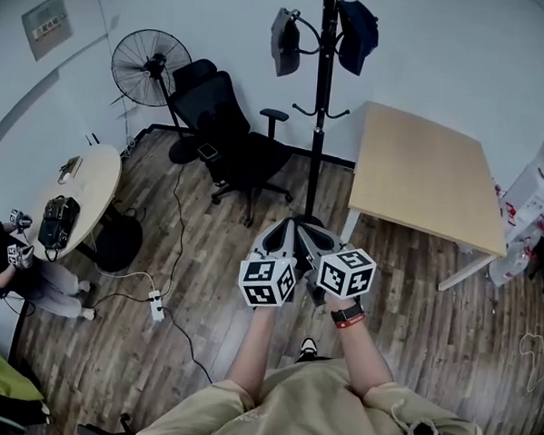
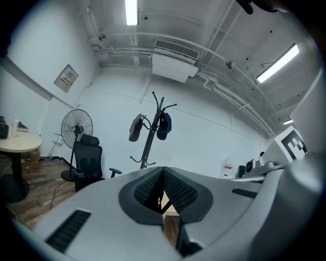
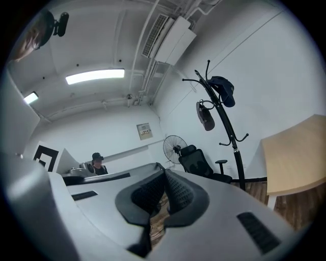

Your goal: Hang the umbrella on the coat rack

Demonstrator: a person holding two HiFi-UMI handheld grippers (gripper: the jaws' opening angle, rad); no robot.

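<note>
Hovering side by side low in front of the person, the left tongs (image 2: 162,176) and right tongs (image 3: 163,178) are each pressed shut with nothing between them. Beyond them the coat rack (image 1: 321,124) stands just beside the table (image 1: 420,174). The umbrella is not plainly in view. A grey oblong bundle (image 1: 284,42) hanging from an upper hook may be it, folded. If so, it looks light and soft-skinned, best taken by its strap or handle.
</note>
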